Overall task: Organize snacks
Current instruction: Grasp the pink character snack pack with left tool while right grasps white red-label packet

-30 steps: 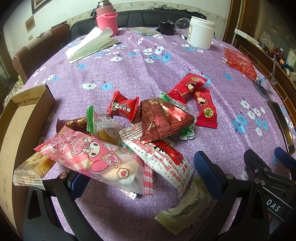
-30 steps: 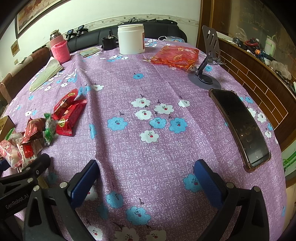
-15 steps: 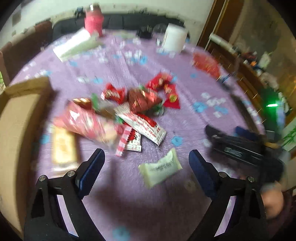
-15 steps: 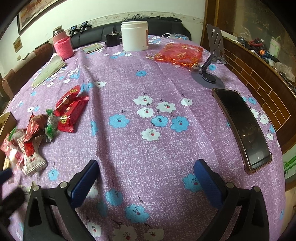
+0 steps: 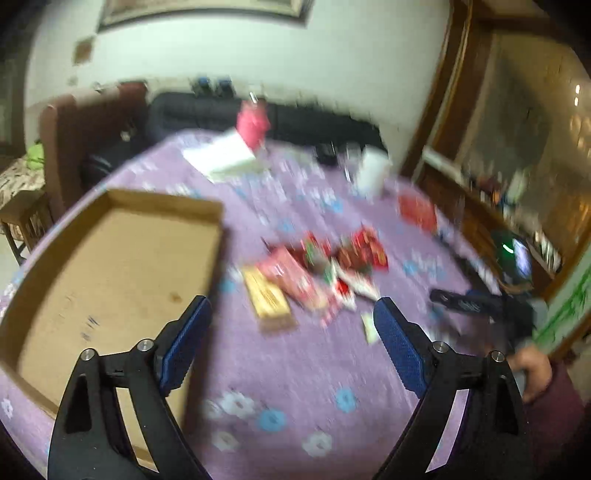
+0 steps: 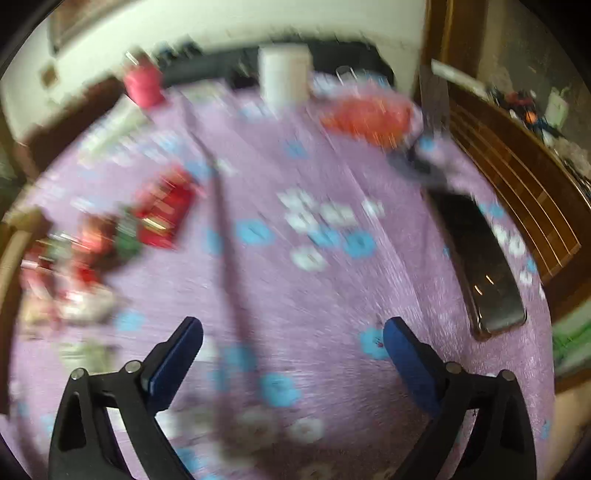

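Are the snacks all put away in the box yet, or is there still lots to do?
Nothing looks put away yet. The cardboard box shows only its bare bottom, with no snacks inside. Nothing is in hand either: the left gripper and the right gripper are both open and holding nothing. Left to do is nearly everything: the pile of snacks lies on the purple tablecloth beside the box.

home dining room | floral tablecloth | sofa | framed picture

Bare cloth btwn cardboard tray & snack pile; phone blocks far right edge.
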A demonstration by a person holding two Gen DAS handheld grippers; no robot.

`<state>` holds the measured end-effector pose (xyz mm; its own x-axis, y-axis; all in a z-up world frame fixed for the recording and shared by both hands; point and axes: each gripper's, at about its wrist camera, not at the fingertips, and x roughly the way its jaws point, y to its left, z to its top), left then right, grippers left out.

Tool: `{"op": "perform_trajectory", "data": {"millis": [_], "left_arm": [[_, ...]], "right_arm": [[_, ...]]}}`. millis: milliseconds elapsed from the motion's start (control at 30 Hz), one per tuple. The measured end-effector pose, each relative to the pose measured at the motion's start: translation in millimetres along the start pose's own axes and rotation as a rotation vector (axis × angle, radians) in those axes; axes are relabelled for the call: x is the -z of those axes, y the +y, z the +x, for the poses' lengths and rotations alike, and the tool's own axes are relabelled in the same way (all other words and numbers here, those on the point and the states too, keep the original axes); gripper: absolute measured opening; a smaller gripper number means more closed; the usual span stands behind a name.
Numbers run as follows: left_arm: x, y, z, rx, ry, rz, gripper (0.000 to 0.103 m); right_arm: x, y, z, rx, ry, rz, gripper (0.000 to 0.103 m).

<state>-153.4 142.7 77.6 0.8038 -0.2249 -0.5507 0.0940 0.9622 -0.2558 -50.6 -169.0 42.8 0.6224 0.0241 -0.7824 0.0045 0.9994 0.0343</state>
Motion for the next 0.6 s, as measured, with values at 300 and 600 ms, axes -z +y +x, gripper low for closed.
{"op": "perform_trajectory", "data": {"millis": [300,600], "left_arm": [[16,23,28,0.04,0.217,-0.078,0.089],[12,22,18,0.122,0.205,-0.059,0.063]], "right_arm": [[7,81,-40,-0.167,-0.113,-0.247,0.1],[-1,130,5,-0.24,0.001,-0.341,0.065]]}}
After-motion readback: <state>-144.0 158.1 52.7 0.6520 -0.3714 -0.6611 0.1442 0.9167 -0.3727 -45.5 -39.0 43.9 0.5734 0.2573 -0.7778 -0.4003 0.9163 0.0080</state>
